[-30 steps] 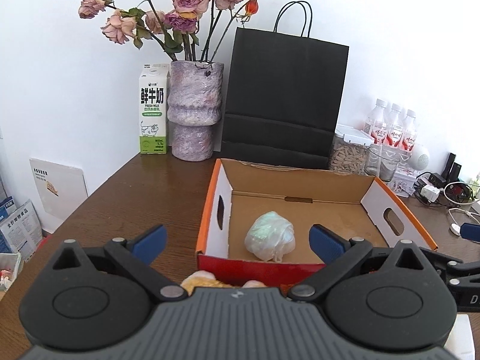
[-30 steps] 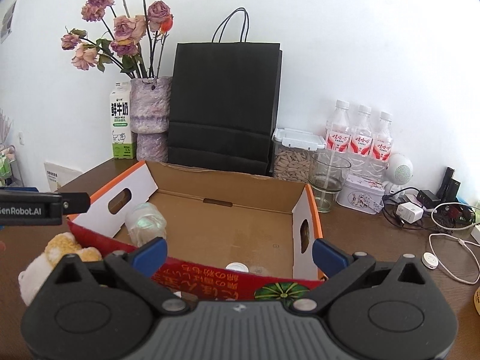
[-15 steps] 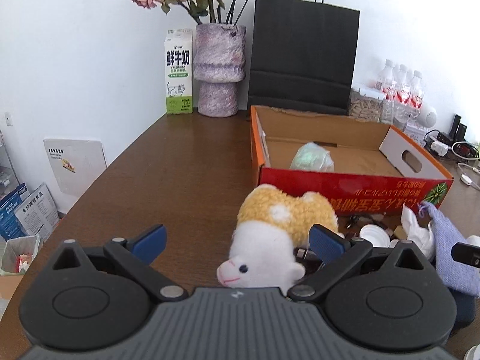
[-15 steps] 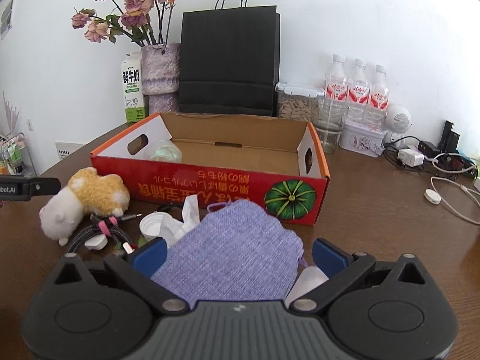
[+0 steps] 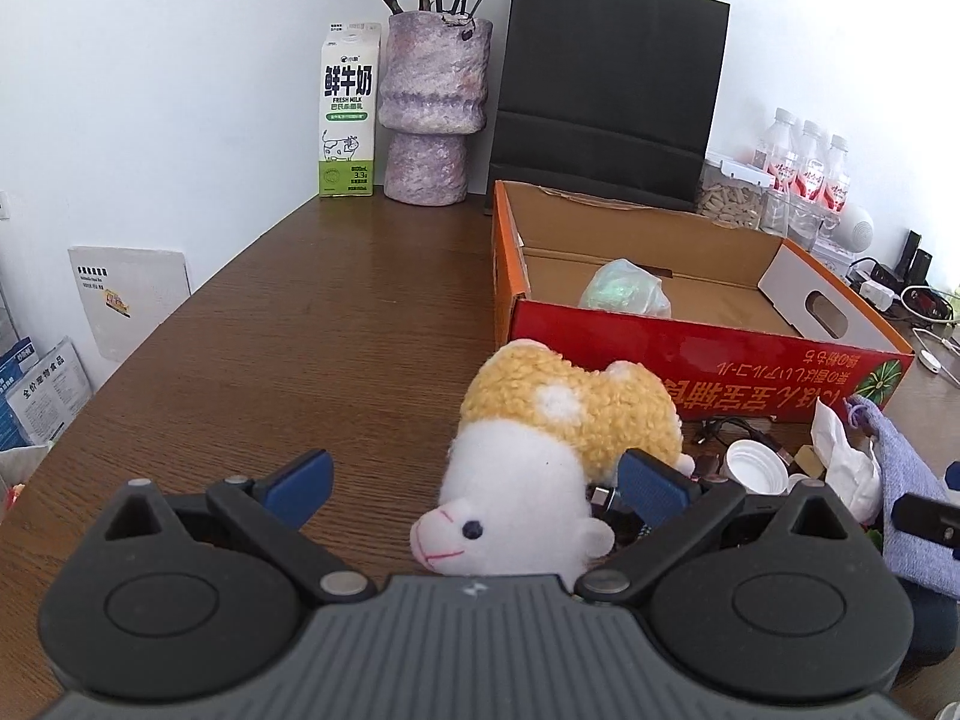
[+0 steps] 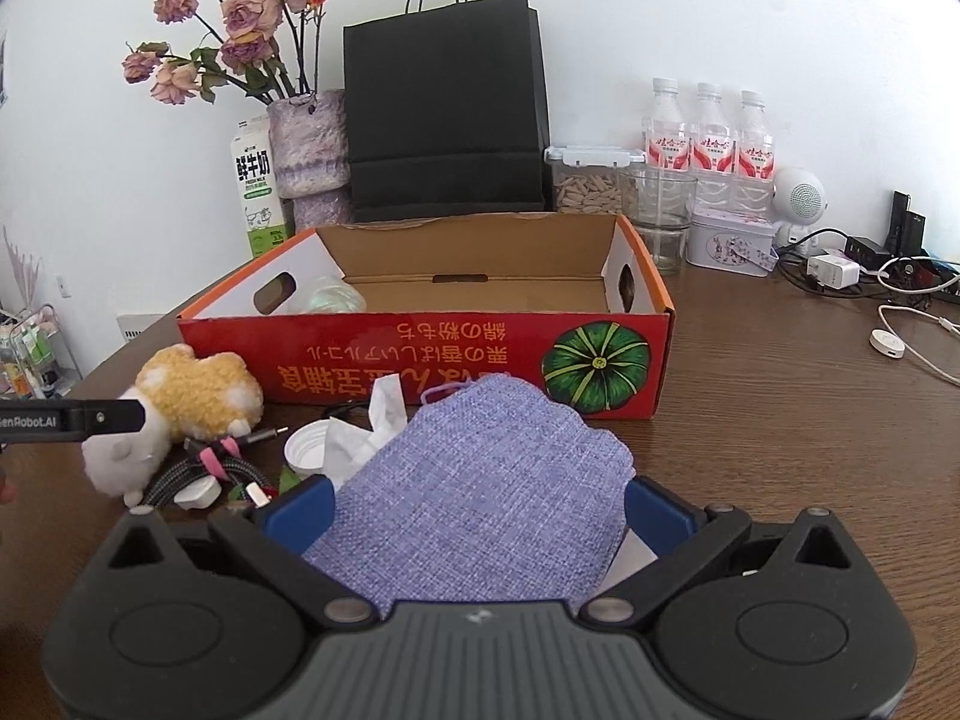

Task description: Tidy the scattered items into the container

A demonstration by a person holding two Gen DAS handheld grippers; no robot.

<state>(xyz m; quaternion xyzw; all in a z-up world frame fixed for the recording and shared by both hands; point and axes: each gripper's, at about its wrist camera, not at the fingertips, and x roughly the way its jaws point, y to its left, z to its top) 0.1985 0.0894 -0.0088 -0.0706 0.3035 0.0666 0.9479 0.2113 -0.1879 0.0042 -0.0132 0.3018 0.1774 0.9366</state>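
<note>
The red cardboard box (image 5: 708, 354) (image 6: 420, 348) stands open on the table with a wrapped pale-green bundle (image 5: 624, 294) inside at its left. In front of it lie a yellow-and-white plush sheep (image 5: 540, 456) (image 6: 186, 402), a purple cloth pouch (image 6: 480, 480) (image 5: 918, 480), a crumpled tissue (image 6: 372, 426), a white cap (image 5: 756, 465) and a coiled cable (image 6: 204, 468). My left gripper (image 5: 474, 480) is open, with the sheep's head between its fingers. My right gripper (image 6: 477, 507) is open, with the pouch between its fingers.
A milk carton (image 5: 348, 114), a vase of dried roses (image 5: 432, 108) and a black paper bag (image 5: 606, 90) stand behind the box. Water bottles (image 6: 708, 138), a seed jar (image 6: 591, 180), a glass, a tin and chargers with cables (image 6: 870, 264) are at the right.
Both grippers have pulled back from over the box and come down to the items in front of it. The sheep and the pouch now sit between the open fingers.
</note>
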